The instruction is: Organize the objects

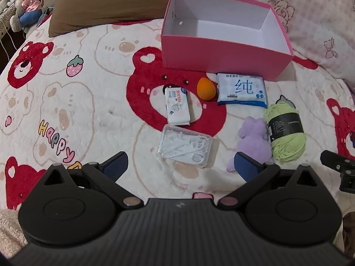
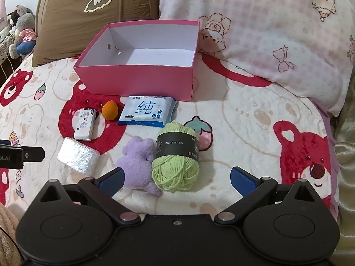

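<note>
An open pink box (image 1: 221,53) (image 2: 137,77) with a white, empty inside stands on the bed. In front of it lie a small tissue pack (image 1: 178,106) (image 2: 85,124), an orange sponge egg (image 1: 206,88) (image 2: 110,110), a blue wet-wipes pack (image 1: 241,89) (image 2: 147,110), a clear case of floss picks (image 1: 185,147) (image 2: 78,156), a purple plush toy (image 1: 253,140) (image 2: 138,161) and a green yarn ball (image 1: 286,128) (image 2: 176,157). My left gripper (image 1: 180,166) is open above the blanket, just short of the floss case. My right gripper (image 2: 176,179) is open, hovering near the plush and yarn.
The bear-print blanket (image 1: 66,102) covers the bed. A brown pillow (image 2: 93,15) and a pink checked quilt (image 2: 277,33) lie behind the box. Stuffed toys (image 1: 24,4) sit at the far left. The right gripper's edge (image 1: 339,170) shows in the left wrist view.
</note>
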`<state>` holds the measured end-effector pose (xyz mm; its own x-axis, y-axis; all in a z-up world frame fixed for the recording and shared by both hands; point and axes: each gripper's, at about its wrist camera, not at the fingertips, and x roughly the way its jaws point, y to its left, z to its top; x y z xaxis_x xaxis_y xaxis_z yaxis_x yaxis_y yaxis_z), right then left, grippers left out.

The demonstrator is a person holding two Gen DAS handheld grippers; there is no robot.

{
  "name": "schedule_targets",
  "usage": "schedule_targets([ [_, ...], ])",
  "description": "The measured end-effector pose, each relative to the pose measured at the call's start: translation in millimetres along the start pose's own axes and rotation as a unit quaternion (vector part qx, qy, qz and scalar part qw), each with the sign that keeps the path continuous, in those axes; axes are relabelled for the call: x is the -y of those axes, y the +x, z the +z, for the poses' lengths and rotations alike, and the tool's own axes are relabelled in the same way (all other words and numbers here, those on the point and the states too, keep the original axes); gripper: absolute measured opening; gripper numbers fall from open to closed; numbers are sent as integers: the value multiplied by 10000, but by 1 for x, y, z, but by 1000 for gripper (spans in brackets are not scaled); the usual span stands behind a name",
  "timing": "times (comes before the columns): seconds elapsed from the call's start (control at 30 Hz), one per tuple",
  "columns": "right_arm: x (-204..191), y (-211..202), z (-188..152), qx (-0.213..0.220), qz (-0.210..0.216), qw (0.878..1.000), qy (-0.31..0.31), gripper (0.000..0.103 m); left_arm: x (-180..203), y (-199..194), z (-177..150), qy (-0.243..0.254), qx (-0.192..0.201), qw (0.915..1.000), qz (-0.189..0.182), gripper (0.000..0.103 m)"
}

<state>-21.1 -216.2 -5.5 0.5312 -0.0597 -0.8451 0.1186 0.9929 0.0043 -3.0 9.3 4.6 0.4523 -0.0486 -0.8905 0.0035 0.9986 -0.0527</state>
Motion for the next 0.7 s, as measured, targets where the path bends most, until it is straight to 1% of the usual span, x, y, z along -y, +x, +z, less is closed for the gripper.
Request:
schedule_targets([
  [0.2, -1, -1, 0, 7, -7, 10000, 2, 103, 0, -4, -2, -38, 120, 9998, -132, 103],
  [0.7, 1, 1, 0, -24, -34, 10000, 39, 103, -3, -2, -3, -79, 115, 9999, -96, 103],
])
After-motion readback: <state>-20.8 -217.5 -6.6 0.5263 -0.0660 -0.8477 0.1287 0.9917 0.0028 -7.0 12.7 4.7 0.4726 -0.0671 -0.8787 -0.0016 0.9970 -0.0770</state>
